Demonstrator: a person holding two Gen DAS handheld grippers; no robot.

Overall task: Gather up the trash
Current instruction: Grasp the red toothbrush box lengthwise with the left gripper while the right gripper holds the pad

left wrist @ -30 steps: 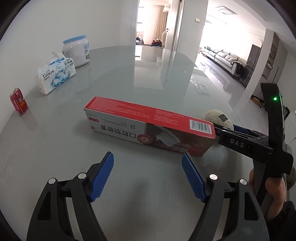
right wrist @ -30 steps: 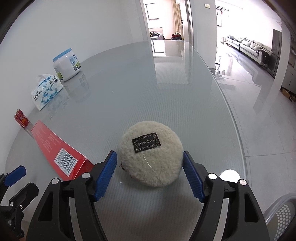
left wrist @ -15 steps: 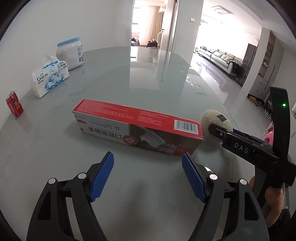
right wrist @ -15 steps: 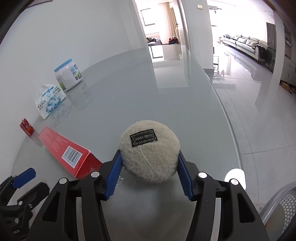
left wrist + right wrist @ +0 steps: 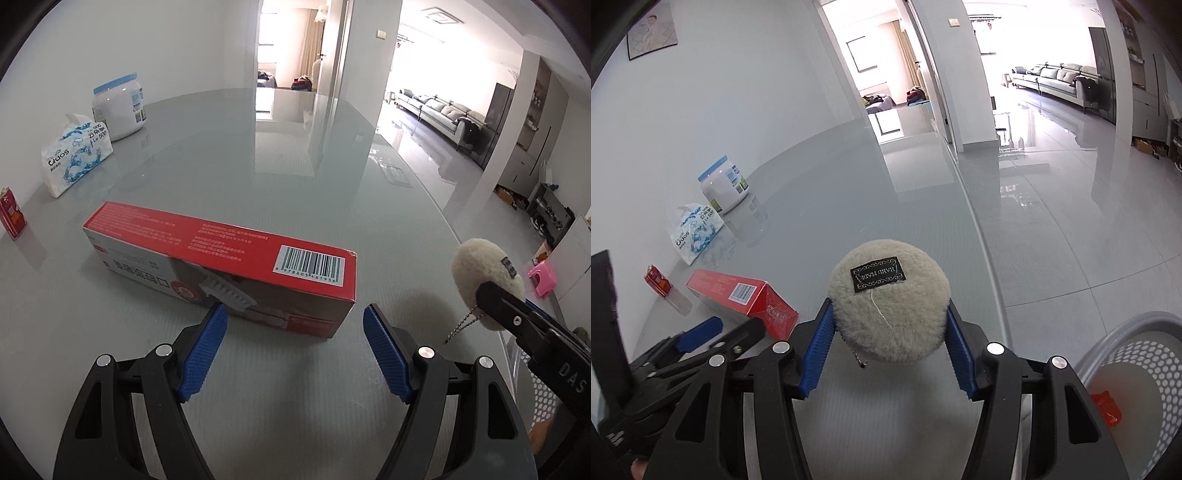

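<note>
A long red box lies on the glass tabletop, its barcode end just ahead of the left hand-held gripper, whose blue pads stand apart and clear of it. To the right, the right hand-held gripper clamps a round fluffy puff between its pads, lifted off the tabletop, with a white mesh bin at its lower right.

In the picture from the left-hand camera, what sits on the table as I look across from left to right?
Small red carton → tissue pack → white jar with blue lid → long red box → fluffy round puff, clamped in the right gripper and lifted above the table edge.
</note>
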